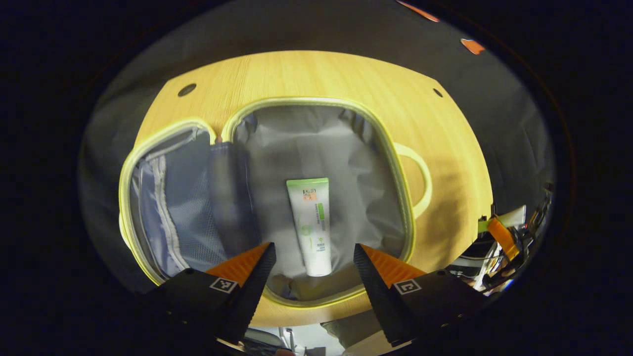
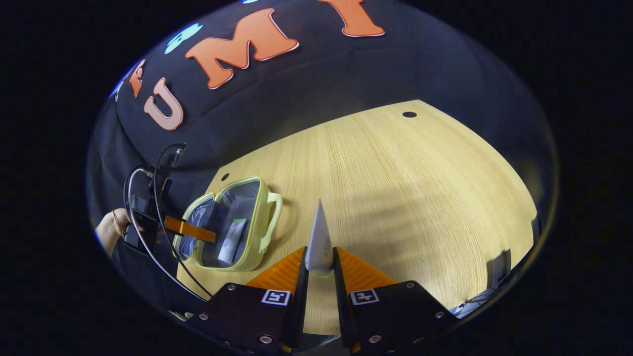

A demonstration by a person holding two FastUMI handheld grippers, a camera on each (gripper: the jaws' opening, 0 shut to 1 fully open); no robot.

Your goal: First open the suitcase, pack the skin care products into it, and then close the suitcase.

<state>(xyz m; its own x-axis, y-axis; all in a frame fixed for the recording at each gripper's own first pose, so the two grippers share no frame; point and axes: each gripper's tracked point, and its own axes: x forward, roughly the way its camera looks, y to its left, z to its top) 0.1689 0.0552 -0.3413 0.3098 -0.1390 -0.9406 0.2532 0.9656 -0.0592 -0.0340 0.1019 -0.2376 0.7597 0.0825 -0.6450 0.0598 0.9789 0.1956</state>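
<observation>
The pale yellow suitcase point(image 1: 316, 148) lies open on the wooden table, grey lining up, its lid point(image 1: 173, 207) folded out to the left. A white tube with a green end point(image 1: 311, 225) rests in the main half. My left gripper point(image 1: 314, 257) hovers open just above the near rim, the tube lying between its fingers farther off. In the right gripper view the suitcase point(image 2: 230, 225) sits to the left with the tube point(image 2: 232, 242) inside. My right gripper point(image 2: 320, 267) is shut on a second white tube point(image 2: 319, 242), held pointing away over bare table.
The wooden table point(image 2: 395, 198) stretches wide to the right of the suitcase, with small round holes point(image 2: 409, 114) near its far edge. The left gripper with its cables point(image 2: 148, 212) and a hand point(image 2: 111, 230) hang over the suitcase's left side.
</observation>
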